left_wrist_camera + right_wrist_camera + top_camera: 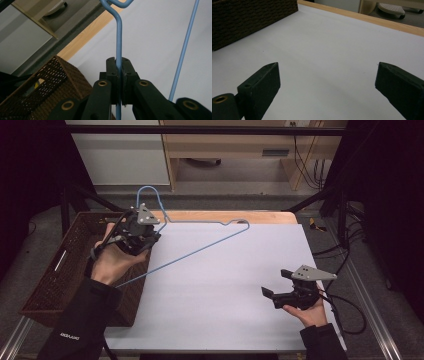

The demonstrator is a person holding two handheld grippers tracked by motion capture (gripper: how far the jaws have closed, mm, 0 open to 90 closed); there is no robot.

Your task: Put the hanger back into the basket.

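- High view puts your left hand-held gripper (150, 231) at the far left corner of the worktop (225, 285), over the near edge of the brown wicker basket (55, 270), with your left hand (116, 257) wrapped around its body.
- Its jaws are pressed together on the blue wire hanger (200, 237), pinching one straight run of the wire.
- From that grip the hanger's hook rises beyond the gripper, its long top wire stretches off to the gripper's right along the far wooden edge of the worktop, and the slanting wire runs back down towards your left forearm.
- Left gripper view shows the wire (119, 45) clamped upright between the two black pads (127, 80), a second blue run (183, 50) passing apart on the right, and the basket (50, 90) just beside the jaws on the left.
- Your right hand-held gripper (274, 285) sits well apart from the hanger, at the near right of the worktop, jaws pointing left.
- Right gripper view shows its jaws spread wide over the bare white surface (332, 55), gripping nothing, with the basket wall (249, 17) ahead on the left.
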